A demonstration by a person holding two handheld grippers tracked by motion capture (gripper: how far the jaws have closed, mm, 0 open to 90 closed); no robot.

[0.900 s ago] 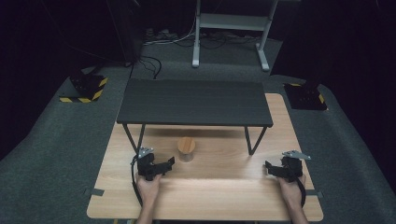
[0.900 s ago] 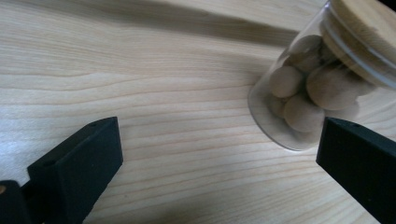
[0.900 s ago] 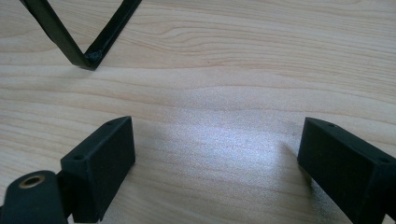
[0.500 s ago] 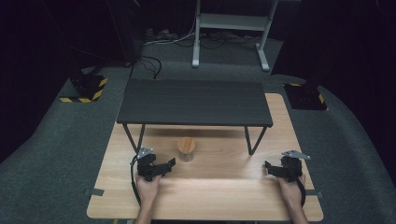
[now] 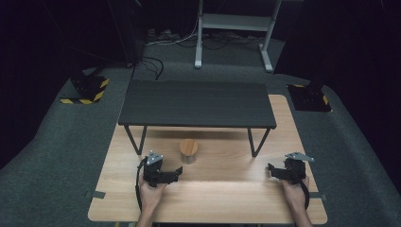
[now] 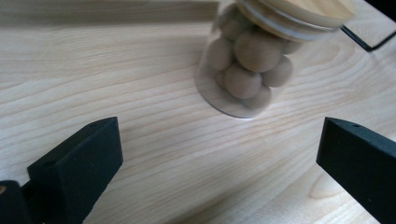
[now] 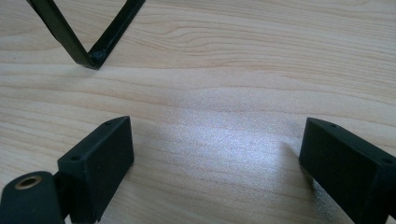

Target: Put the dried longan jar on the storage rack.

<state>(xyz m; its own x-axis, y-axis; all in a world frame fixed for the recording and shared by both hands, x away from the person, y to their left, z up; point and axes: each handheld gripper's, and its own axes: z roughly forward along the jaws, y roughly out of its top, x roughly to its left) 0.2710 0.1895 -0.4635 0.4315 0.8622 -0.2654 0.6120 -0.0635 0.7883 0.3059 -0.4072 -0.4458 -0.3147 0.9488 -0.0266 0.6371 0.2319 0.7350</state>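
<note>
A small glass jar point(image 5: 188, 151) with a wooden lid, filled with round tan balls, stands on the wooden table point(image 5: 208, 189) just in front of the black shelf. In the left gripper view the jar point(image 6: 252, 60) is ahead and a little right of centre, apart from the jaws. My left gripper point(image 5: 177, 171) rests on the table just left of and nearer than the jar, open with nothing between its fingers point(image 6: 77, 168). My right gripper point(image 5: 270, 169) lies near the table's right side, open over bare wood point(image 7: 215, 135).
A low black shelf point(image 5: 197, 103) on thin metal legs spans the back half of the table; one V-shaped leg point(image 7: 91, 56) stands ahead of the right gripper. Dark floor, cables and a grey stand point(image 5: 231, 28) lie beyond.
Both grippers stay almost still; the left one has shifted slightly. The jar has not moved.
</note>
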